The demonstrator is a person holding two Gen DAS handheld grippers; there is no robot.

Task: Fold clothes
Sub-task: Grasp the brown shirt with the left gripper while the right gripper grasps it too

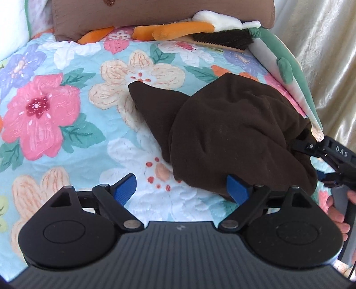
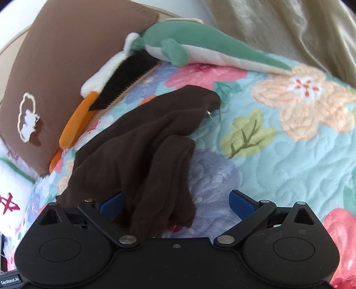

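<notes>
A dark brown garment [image 1: 233, 133] lies bunched on the floral quilt [image 1: 55, 111], one corner pointing to the left. My left gripper [image 1: 182, 189] is open wide at its near edge, and the right blue pad [image 1: 239, 189] is tucked under the hem. At the garment's right side the right gripper [image 1: 316, 160] reaches in, held by a hand [image 1: 338, 211]. In the right wrist view the garment [image 2: 144, 144] runs down between the jaws of my right gripper [image 2: 176, 204]. That gripper is open, with cloth draped against its left pad [image 2: 112, 205] and the right pad clear of it.
At the head of the bed a brown pillow [image 1: 155, 15] stands, with an orange and white plush [image 1: 178, 31] and a dark-bristled brush [image 1: 220, 39] in front. A green and white plush [image 1: 287, 66] lines the right edge beside a cream curtain [image 1: 322, 55].
</notes>
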